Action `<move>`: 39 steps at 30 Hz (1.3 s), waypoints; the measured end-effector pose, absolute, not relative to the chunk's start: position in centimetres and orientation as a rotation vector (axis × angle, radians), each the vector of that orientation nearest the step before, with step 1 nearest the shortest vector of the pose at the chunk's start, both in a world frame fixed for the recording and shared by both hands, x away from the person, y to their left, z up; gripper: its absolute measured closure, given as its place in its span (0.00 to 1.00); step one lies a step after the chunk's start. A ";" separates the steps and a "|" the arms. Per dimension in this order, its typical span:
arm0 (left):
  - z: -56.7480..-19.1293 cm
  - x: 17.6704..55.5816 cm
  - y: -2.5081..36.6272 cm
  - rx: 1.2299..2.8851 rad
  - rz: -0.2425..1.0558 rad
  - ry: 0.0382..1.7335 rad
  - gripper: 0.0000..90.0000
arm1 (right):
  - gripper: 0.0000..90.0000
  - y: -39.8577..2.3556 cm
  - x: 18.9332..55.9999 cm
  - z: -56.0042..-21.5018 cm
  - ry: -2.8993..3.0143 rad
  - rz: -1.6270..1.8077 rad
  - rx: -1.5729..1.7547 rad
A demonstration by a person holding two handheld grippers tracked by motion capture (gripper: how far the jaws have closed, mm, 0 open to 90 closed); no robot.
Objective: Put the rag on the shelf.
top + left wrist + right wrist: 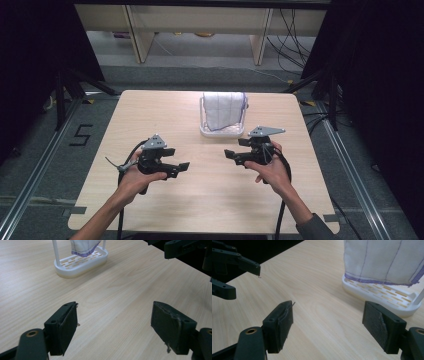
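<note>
both grippers hover low over the near half of the wooden table, facing each other across bare wood: the left gripper has its jaws spread wide with nothing between them, and the right gripper likewise stands wide open and empty. beyond them, toward the middle of the far edge, sits a white slotted rack with thin upright posts, and a white cloth with purple stitched lines hangs folded over its top, its hem just above the slotted base. in the right gripper view the cloth is close and off to one side; in the left gripper view the rack is farther off. the likely risk: the rack looks light, so a one-sided tug on the cloth could tip or drag it, and a jaw reaching low could catch a post rather than fabric. nothing lies between grippers and rack. past the far edge, pale furniture legs and loose cables sit on the floor, well clear.
</note>
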State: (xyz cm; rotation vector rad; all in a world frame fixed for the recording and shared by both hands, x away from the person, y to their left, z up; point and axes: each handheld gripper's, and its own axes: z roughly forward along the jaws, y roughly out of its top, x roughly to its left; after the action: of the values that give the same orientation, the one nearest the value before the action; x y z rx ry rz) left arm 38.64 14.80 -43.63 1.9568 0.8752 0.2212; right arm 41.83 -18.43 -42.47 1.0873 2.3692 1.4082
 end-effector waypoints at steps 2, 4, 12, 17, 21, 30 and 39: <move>-43.9 38.4 14.9 1.954 0.222 0.886 0.23 | 0.29 -18.3 41.7 -42.7 2.376 1.408 1.078; -44.2 38.2 15.0 1.961 0.221 0.880 0.23 | 0.29 -18.2 41.5 -42.7 2.377 1.383 1.078; -45.8 37.2 15.5 1.977 0.221 0.888 0.23 | 0.28 -17.9 40.5 -43.3 2.399 1.360 1.078; -46.9 36.4 16.0 1.978 0.197 0.898 0.22 | 0.28 -17.9 39.8 -44.0 2.417 1.340 1.059; -47.1 35.6 16.4 1.980 0.199 0.892 0.22 | 0.28 -17.9 39.2 -44.5 2.414 1.347 1.064; -48.4 34.7 16.8 1.991 0.216 0.894 0.22 | 0.29 -18.3 37.6 -45.6 2.430 1.338 1.066; -49.3 33.2 17.2 1.993 0.192 0.894 0.21 | 0.29 -17.9 35.7 -46.4 2.459 1.331 1.090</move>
State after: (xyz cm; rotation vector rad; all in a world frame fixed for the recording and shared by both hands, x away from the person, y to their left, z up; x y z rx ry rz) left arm 33.17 17.15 -49.30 1.9931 0.8936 0.1923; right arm 35.68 -17.91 -46.44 1.0905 2.4591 1.3313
